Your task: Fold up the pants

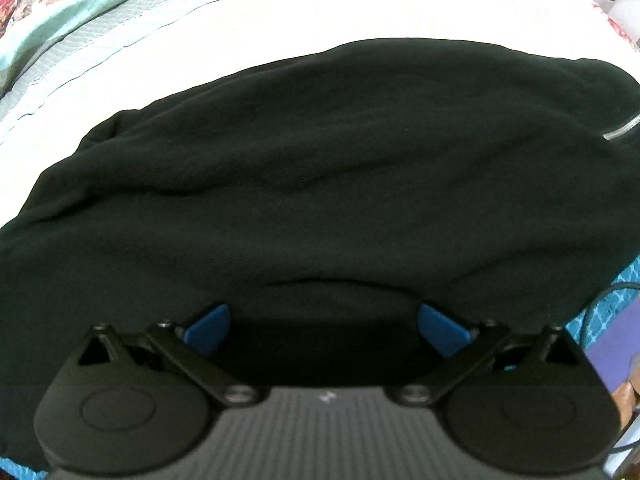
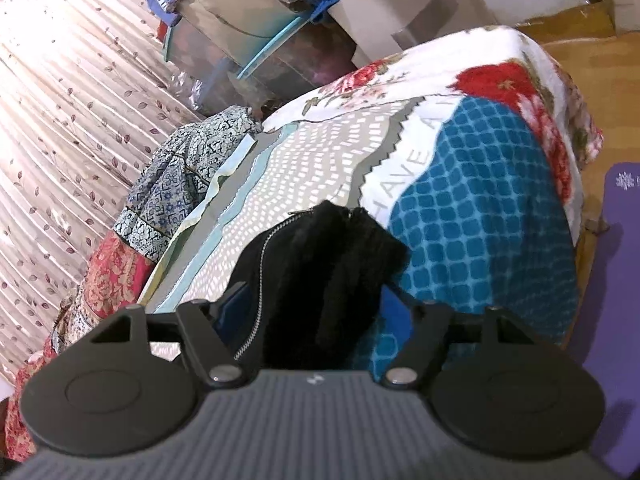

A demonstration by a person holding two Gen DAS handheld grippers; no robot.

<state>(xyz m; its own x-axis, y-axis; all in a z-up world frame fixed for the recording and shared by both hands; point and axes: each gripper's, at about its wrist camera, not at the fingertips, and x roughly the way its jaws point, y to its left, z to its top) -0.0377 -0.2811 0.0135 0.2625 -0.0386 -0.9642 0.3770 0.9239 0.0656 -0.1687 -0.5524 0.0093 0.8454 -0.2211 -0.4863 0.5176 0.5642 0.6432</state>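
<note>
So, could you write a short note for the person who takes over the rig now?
Left claw: open, hanging over the near edge of the black pants, gripping nothing.
Right claw: the bunched zipper end of the pants sits between its fingers; whether they grip it, I cannot tell.
Pants lie spread on the bed, not yet a tidy fold.
Left to do: fold and flatten.

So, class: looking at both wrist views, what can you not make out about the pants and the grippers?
- Pants, left wrist view: both ends cut off by the frame's edges.
- Left gripper: its blue pads are half buried in cloth.
- Right gripper, right wrist view: black fabric covers the fingertips, so the grip is unclear.
</note>
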